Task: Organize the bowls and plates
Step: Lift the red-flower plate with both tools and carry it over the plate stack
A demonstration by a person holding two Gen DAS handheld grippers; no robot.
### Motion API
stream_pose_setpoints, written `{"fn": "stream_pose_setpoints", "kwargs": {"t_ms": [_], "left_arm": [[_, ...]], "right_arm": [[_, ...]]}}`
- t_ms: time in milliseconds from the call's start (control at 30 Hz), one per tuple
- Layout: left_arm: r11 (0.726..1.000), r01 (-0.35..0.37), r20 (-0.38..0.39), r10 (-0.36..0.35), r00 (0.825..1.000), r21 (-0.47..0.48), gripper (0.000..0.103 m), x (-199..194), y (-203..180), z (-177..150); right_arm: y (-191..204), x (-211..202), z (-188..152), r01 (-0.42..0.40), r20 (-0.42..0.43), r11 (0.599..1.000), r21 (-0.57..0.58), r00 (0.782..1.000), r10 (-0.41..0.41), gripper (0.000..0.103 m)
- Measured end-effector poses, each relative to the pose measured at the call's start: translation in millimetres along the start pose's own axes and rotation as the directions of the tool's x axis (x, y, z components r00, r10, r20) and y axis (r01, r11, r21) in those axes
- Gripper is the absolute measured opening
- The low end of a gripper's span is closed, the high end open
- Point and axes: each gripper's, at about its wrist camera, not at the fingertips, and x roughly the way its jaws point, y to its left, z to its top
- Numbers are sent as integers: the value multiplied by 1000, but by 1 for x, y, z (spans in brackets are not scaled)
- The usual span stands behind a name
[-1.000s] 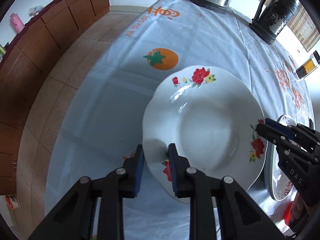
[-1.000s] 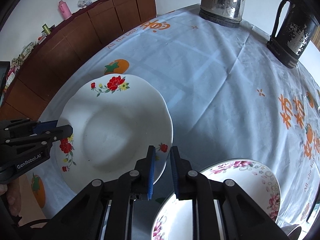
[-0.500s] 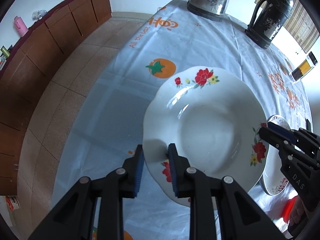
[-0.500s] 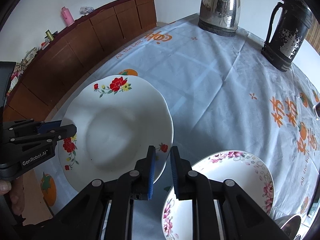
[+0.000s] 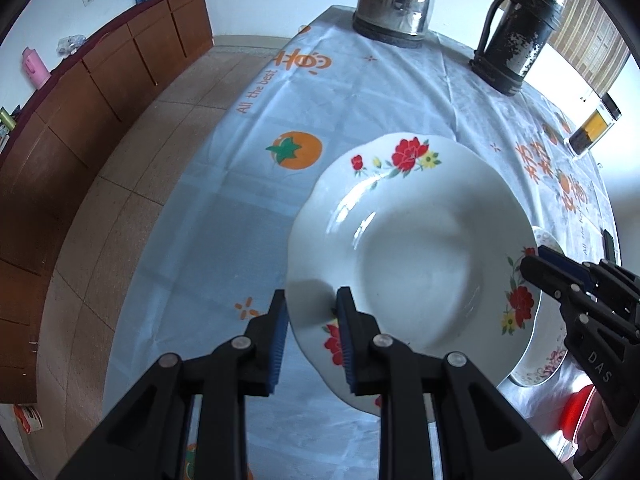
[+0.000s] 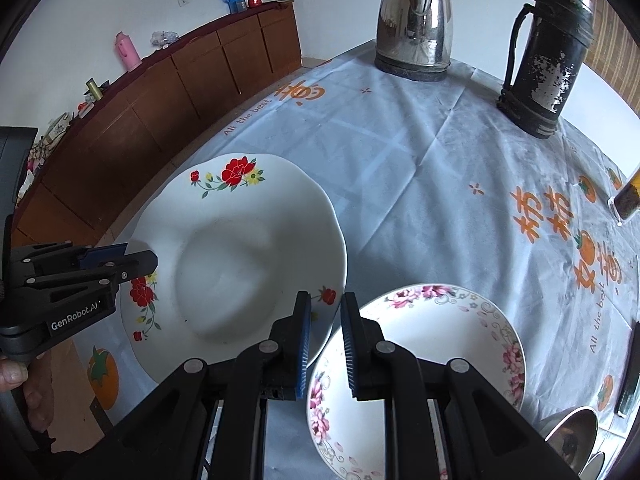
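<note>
While the left gripper clamps the near rim of the red-flowered plate, lifted over the tablecloth, the right gripper pinches its right rim, beside a pink-flowered plate.

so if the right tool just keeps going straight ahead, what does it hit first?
Probably nothing close. The right tool points through the gap between the red-flowered plate, whose rim it grips, and the pink-flowered plate. Beyond lies bare tablecloth, then the steel kettle far off. Depth is unclear.
</note>
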Motion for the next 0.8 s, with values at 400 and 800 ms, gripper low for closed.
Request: {"fn": "stream_pose_setpoints", "kwargs": {"t_ms": [400, 800], "left_arm": [[999, 8, 5, -8, 1000, 42, 22, -5, -27, -3], [996, 16, 6, -17, 1000, 89, 22, -6, -51, -2]], "right_arm": [[-21, -14, -13, 16, 12, 999, 39, 1000, -16, 17], [-42, -23, -25, 32, 22, 996, 83, 999, -34, 17]]}}
